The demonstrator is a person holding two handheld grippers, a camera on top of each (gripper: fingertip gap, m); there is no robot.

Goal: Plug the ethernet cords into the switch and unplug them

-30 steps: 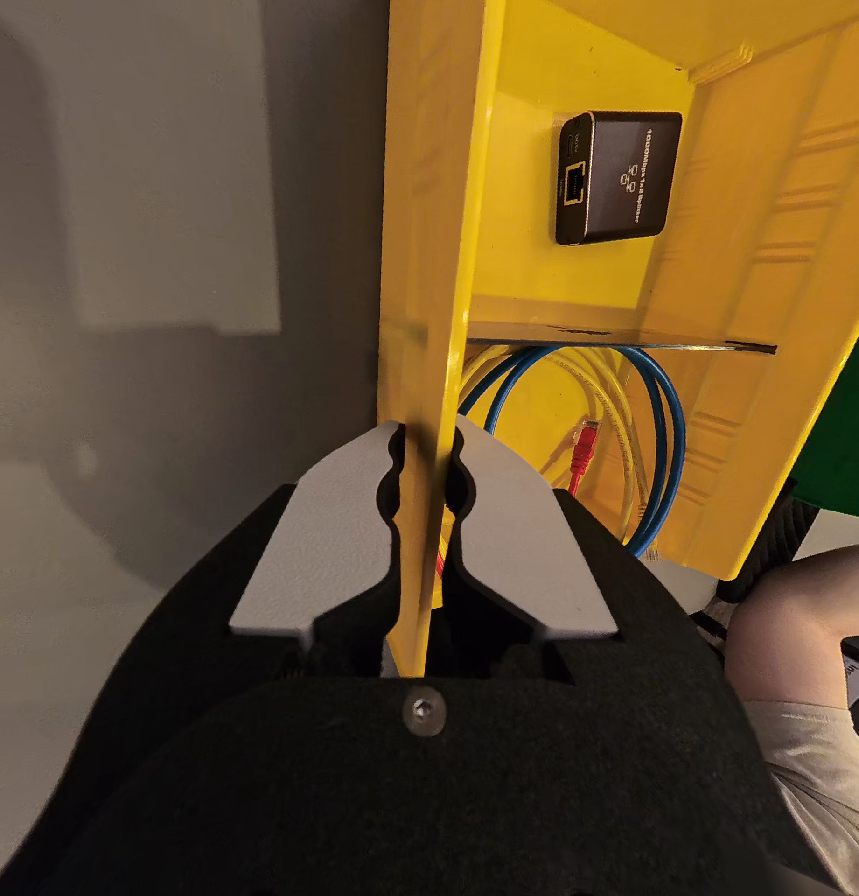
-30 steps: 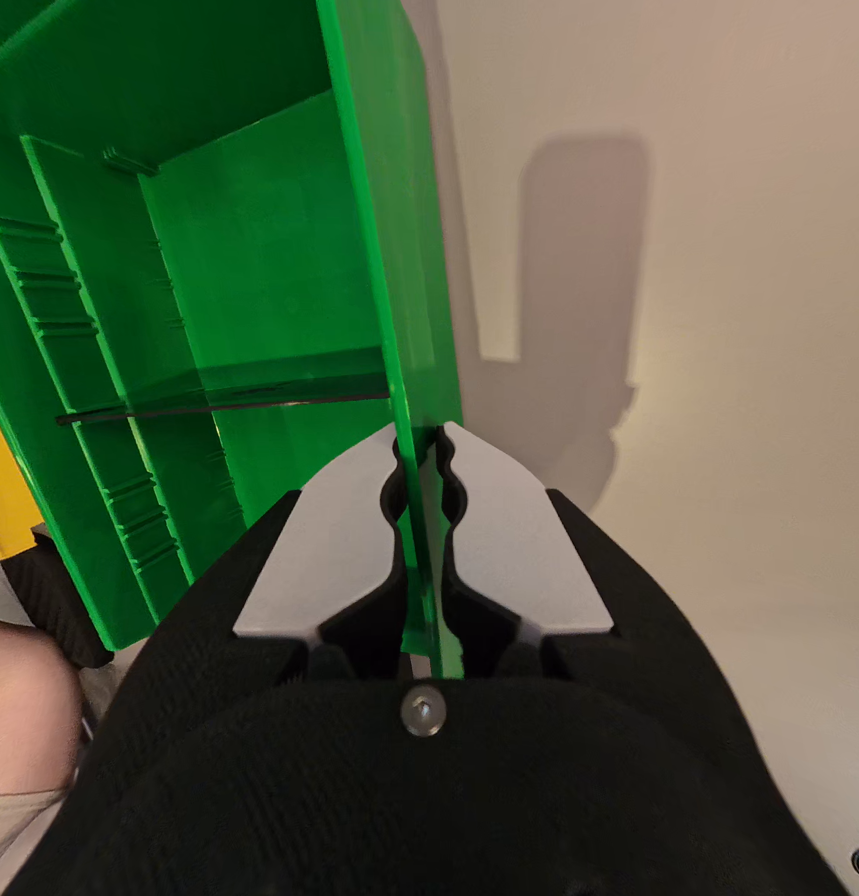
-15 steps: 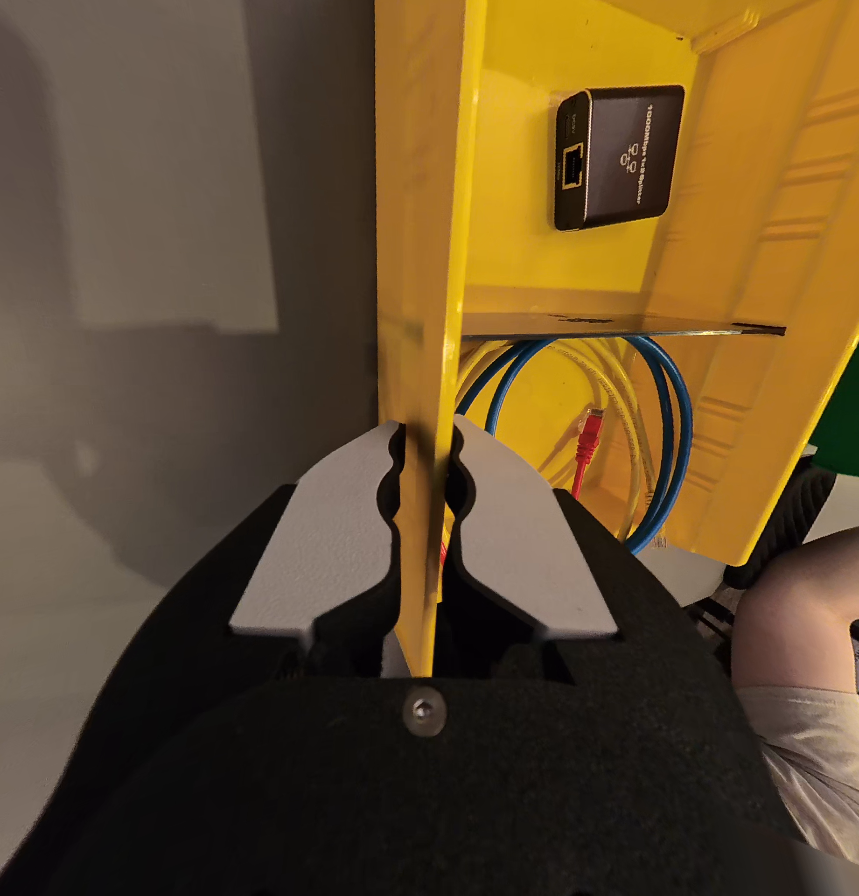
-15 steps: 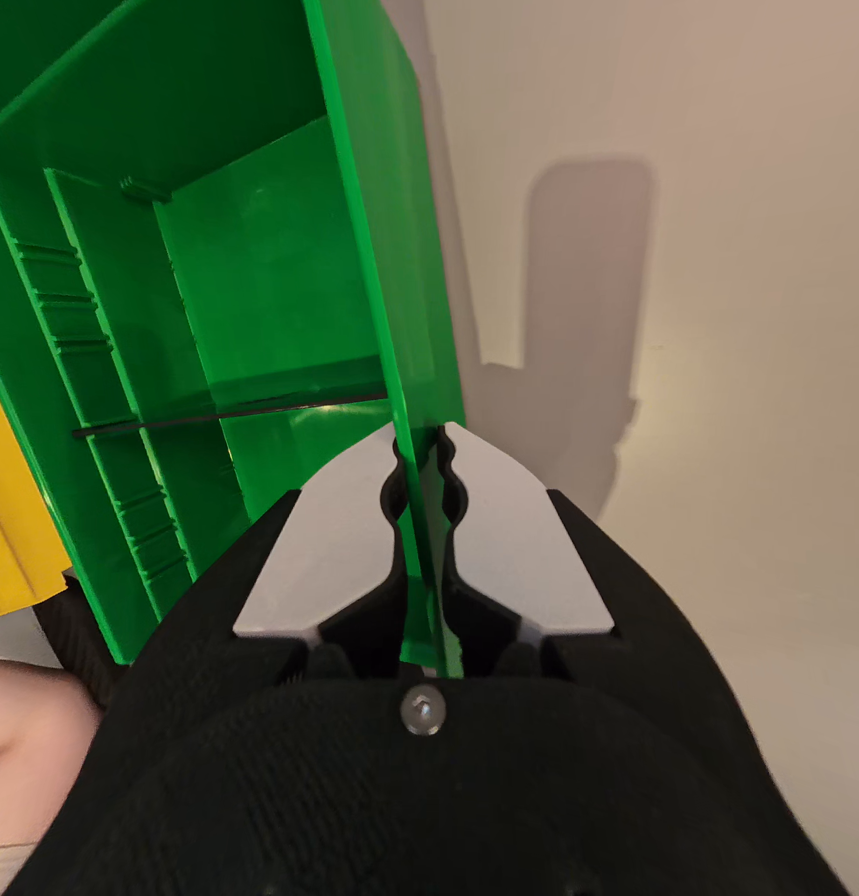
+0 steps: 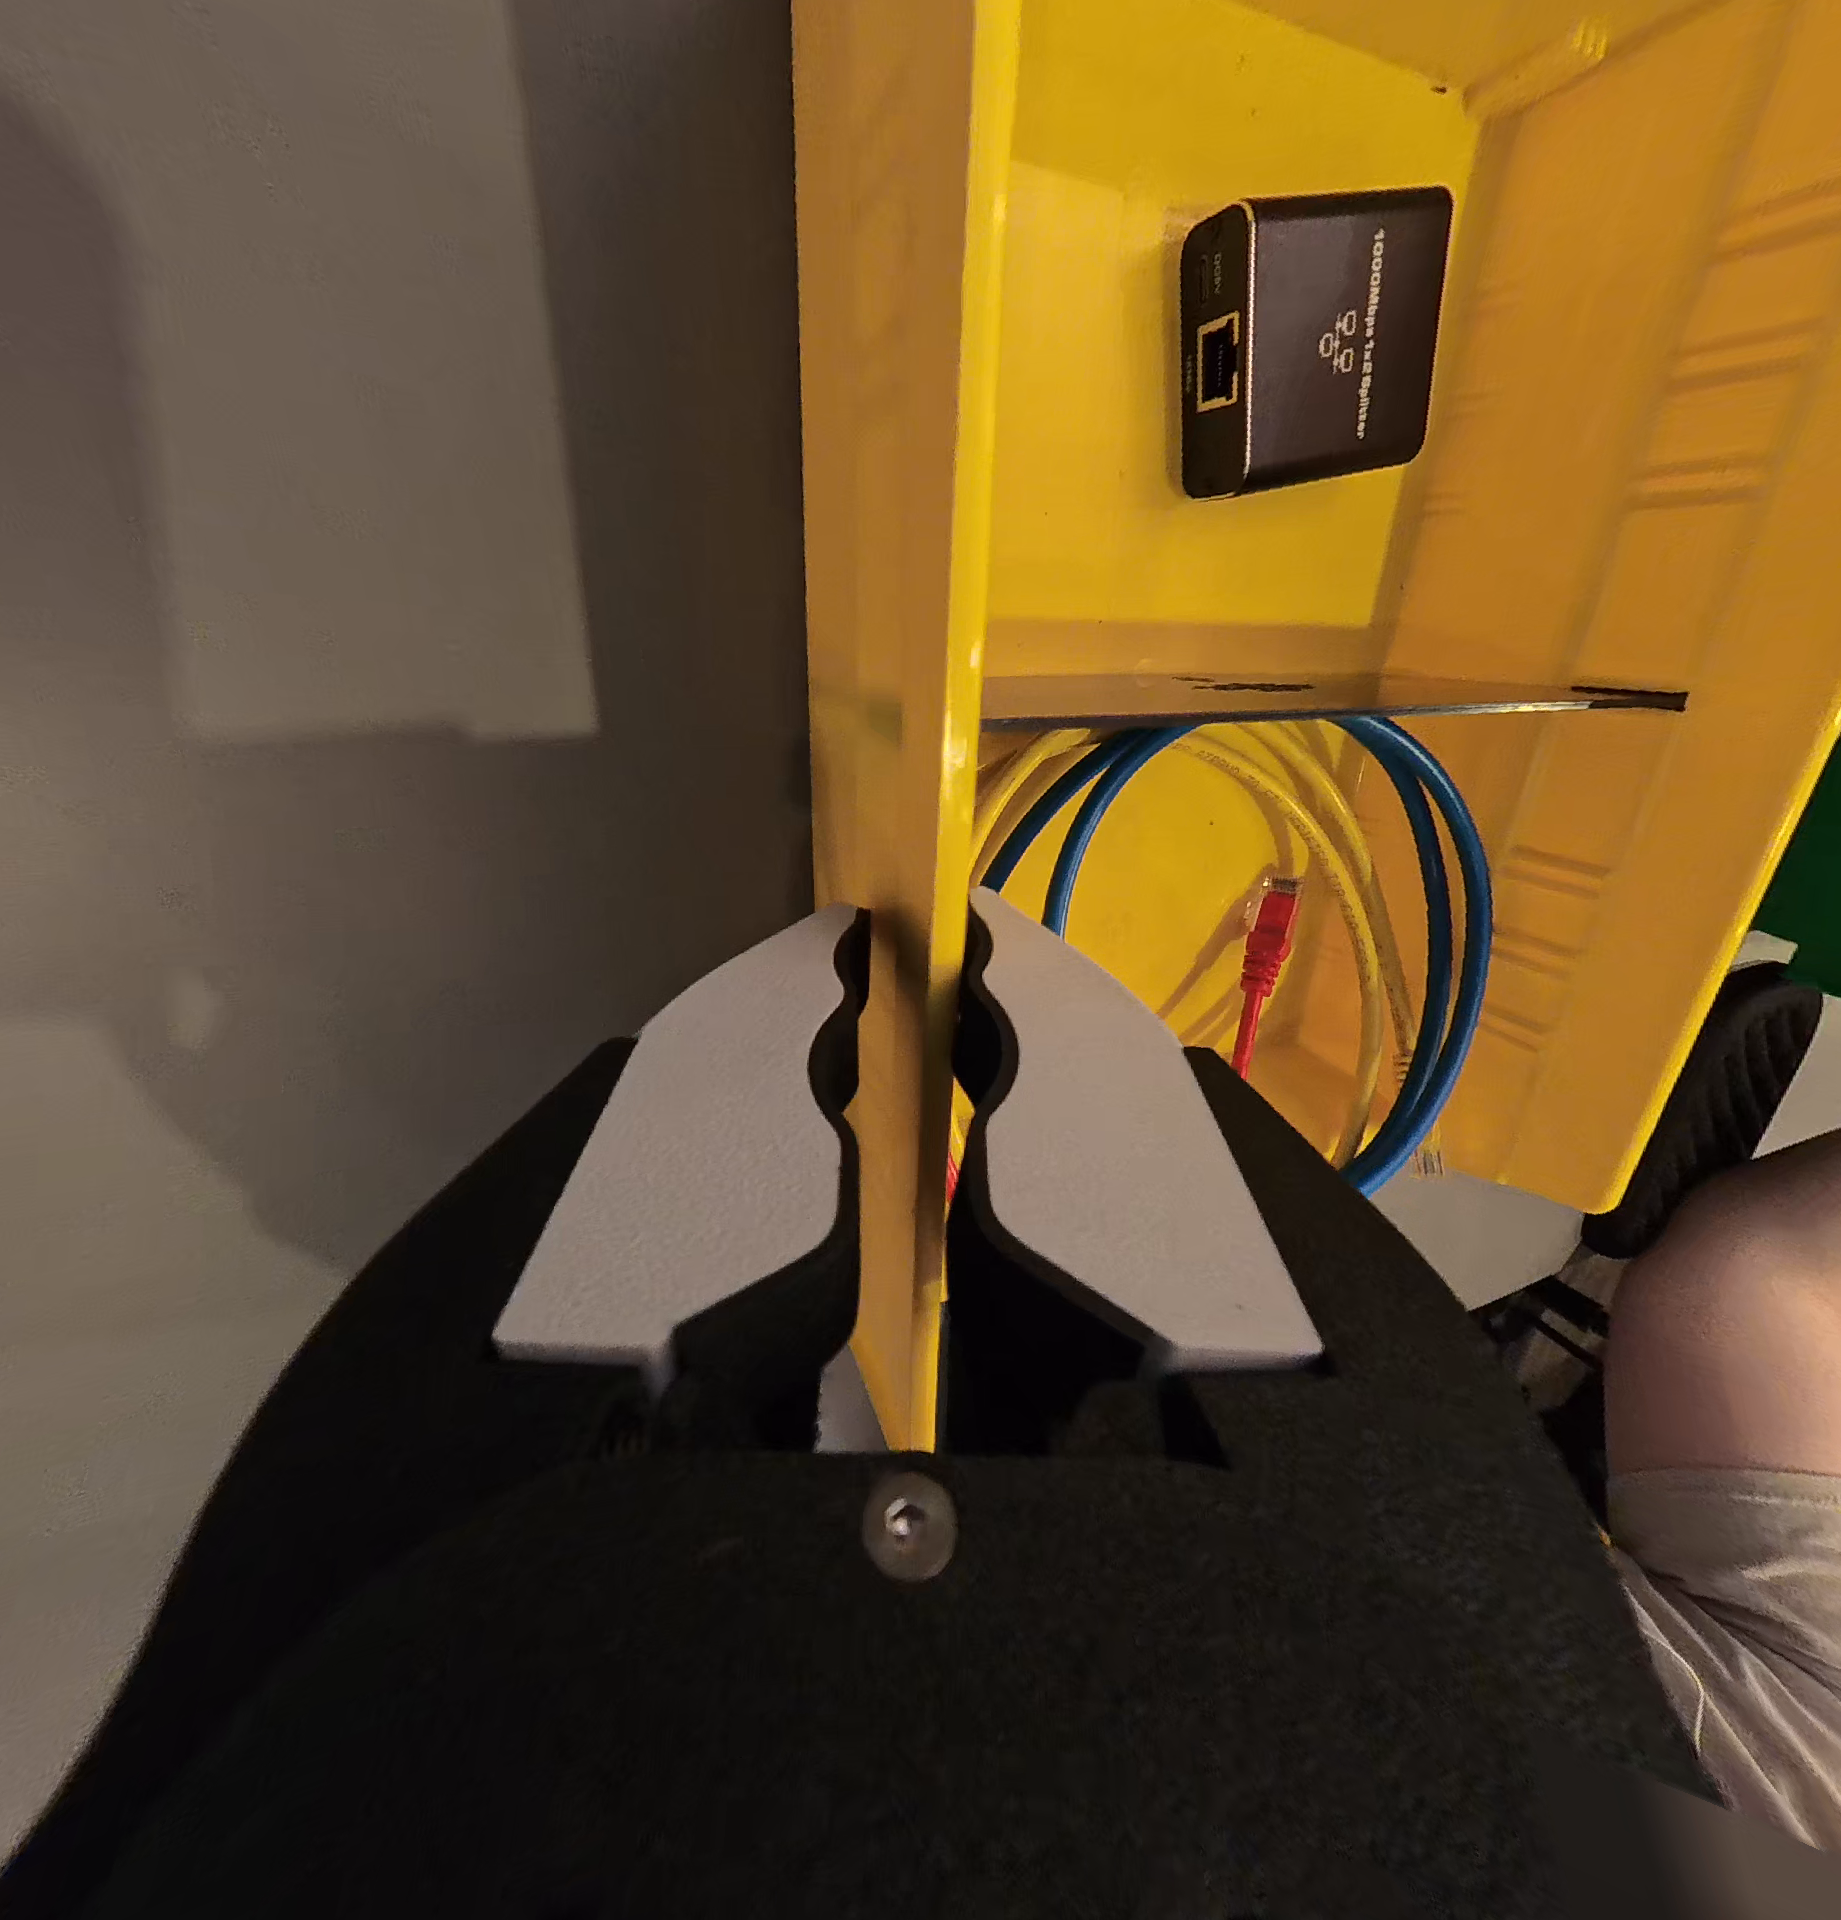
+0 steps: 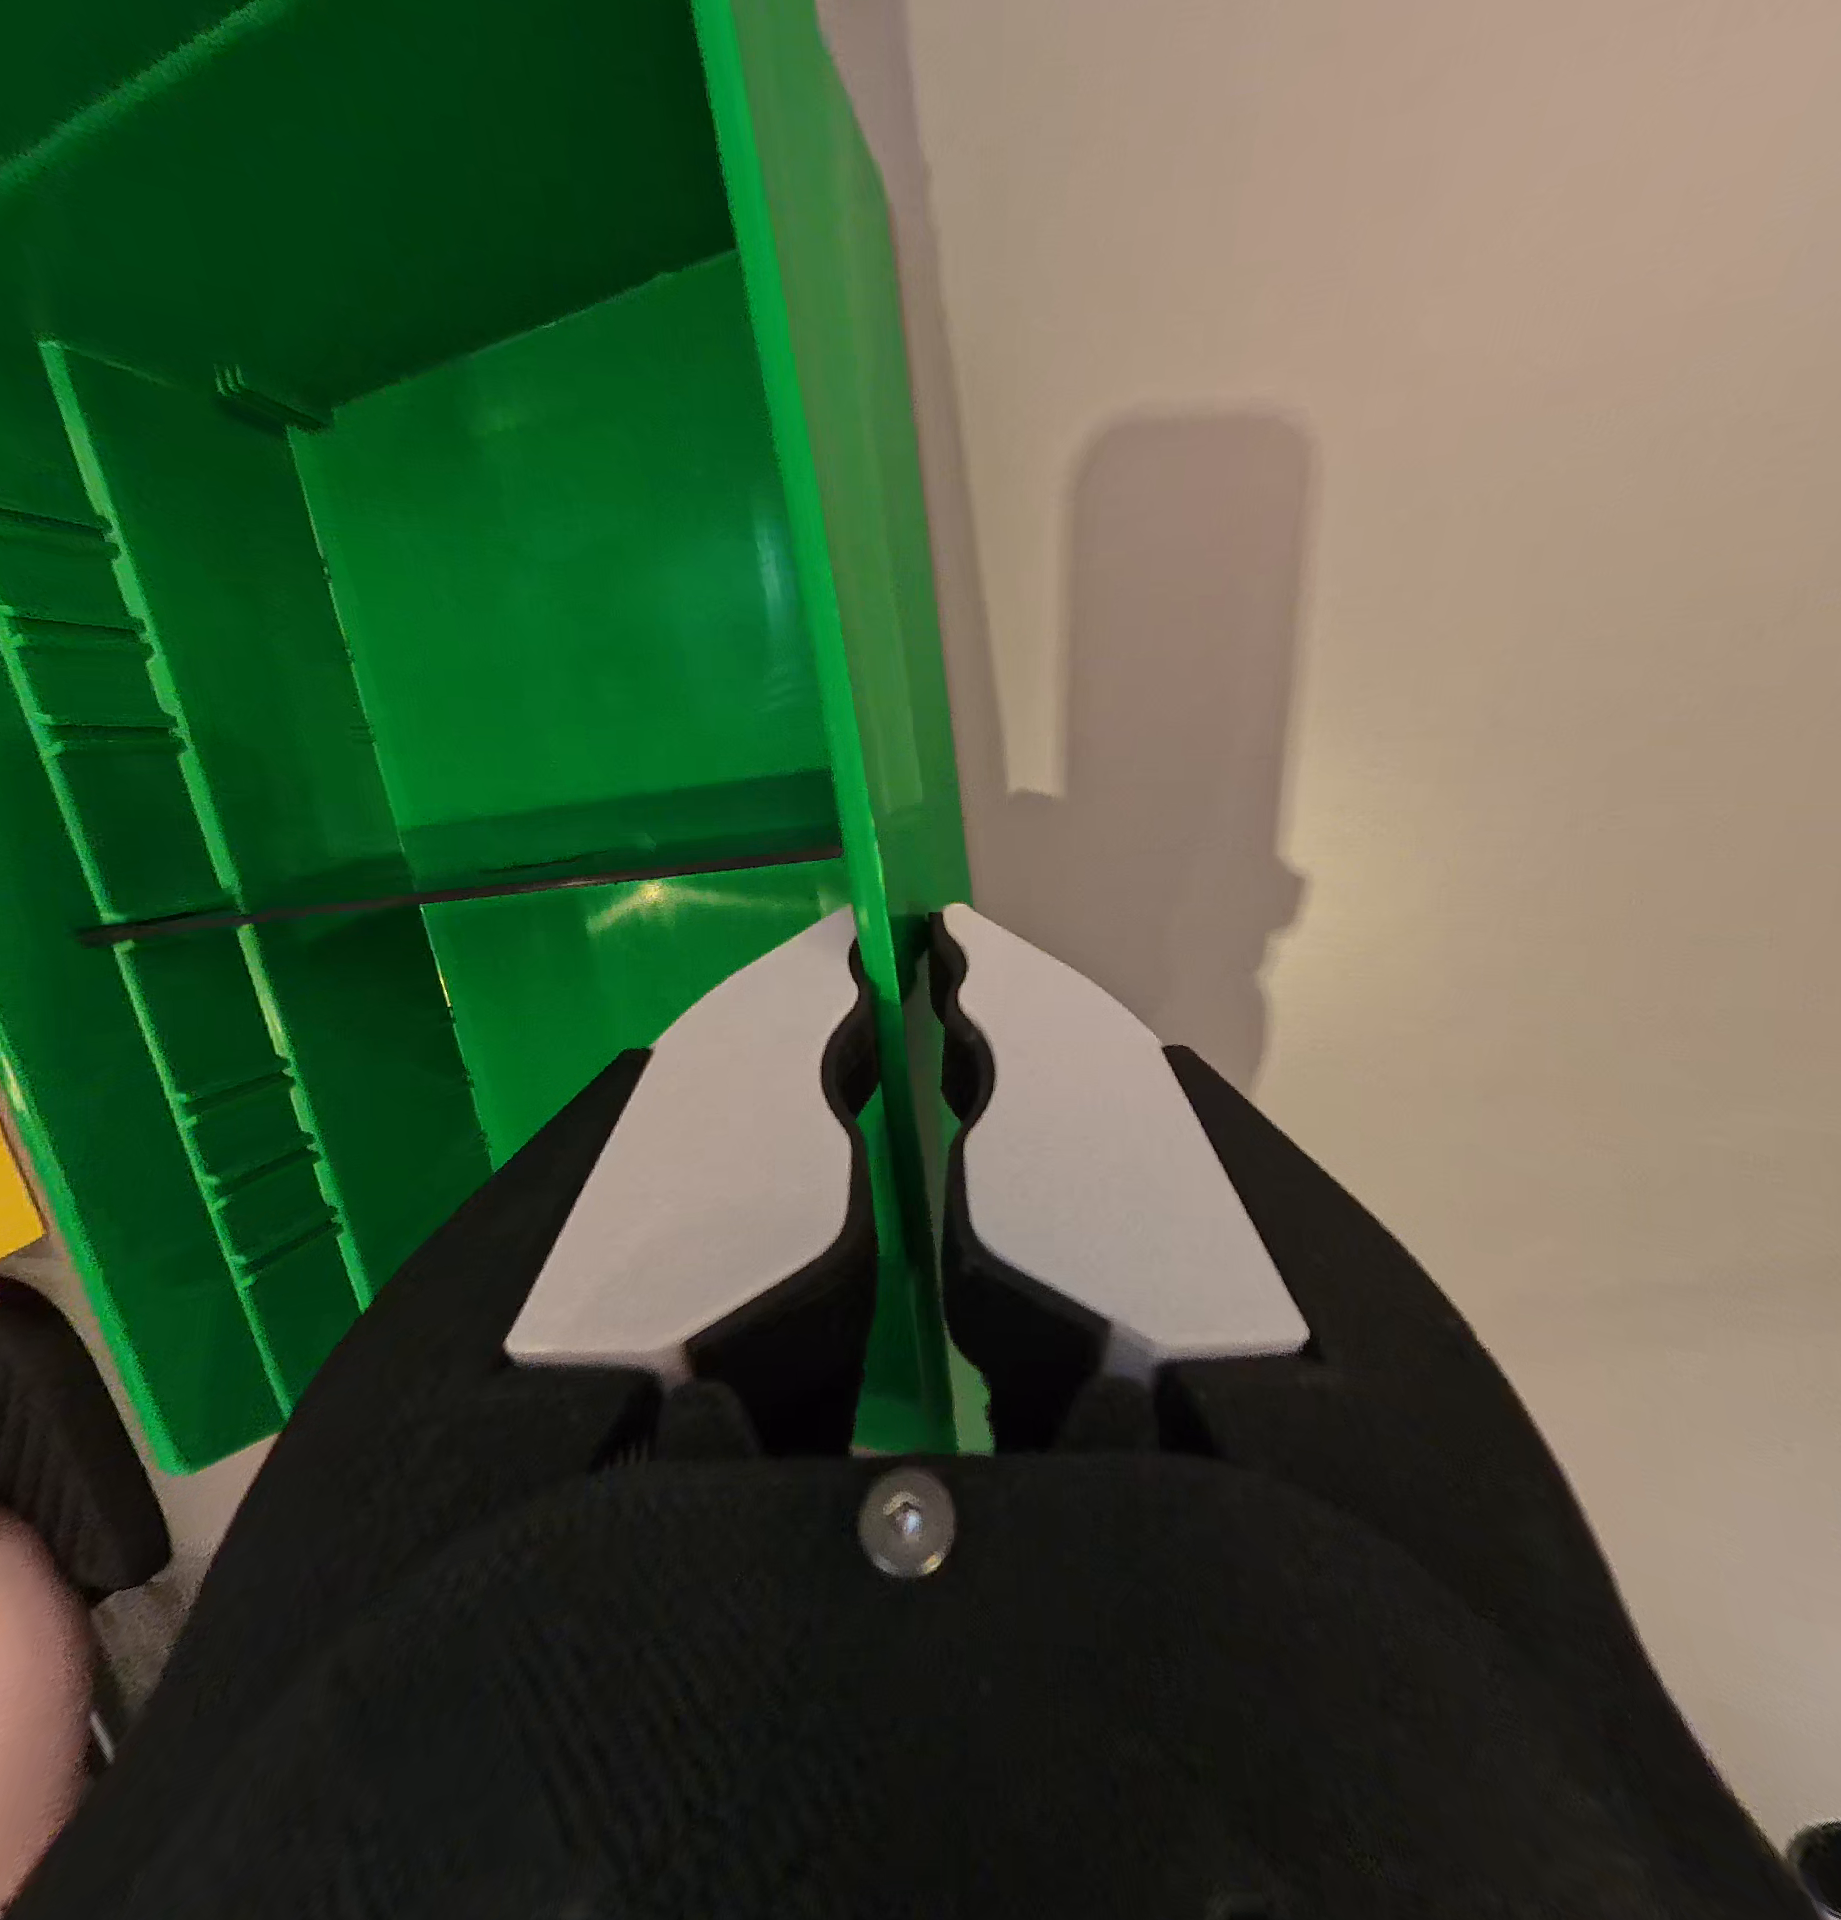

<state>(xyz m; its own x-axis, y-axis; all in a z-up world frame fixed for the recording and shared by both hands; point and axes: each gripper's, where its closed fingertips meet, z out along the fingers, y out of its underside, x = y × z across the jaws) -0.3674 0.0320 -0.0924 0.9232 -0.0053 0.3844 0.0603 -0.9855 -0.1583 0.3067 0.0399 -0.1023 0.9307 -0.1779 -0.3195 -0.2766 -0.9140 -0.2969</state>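
The left tongs (image 5: 914,925) clamp the yellow bin (image 5: 1622,727) wall; the right tongs (image 6: 898,920) clamp the green bin (image 6: 542,644) wall. The switch (image 5: 1311,343) lies ahead-right of the left tongs, beyond the divider (image 5: 1311,694); the cords (image 5: 1435,935) coil nearer.

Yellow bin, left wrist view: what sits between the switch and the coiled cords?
A thin dark divider crosses the yellow bin, separating the switch from the cords; left wrist view.

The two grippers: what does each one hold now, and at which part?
Left gripper clamps the yellow bin by its side wall; right gripper clamps the green bin by its side wall.
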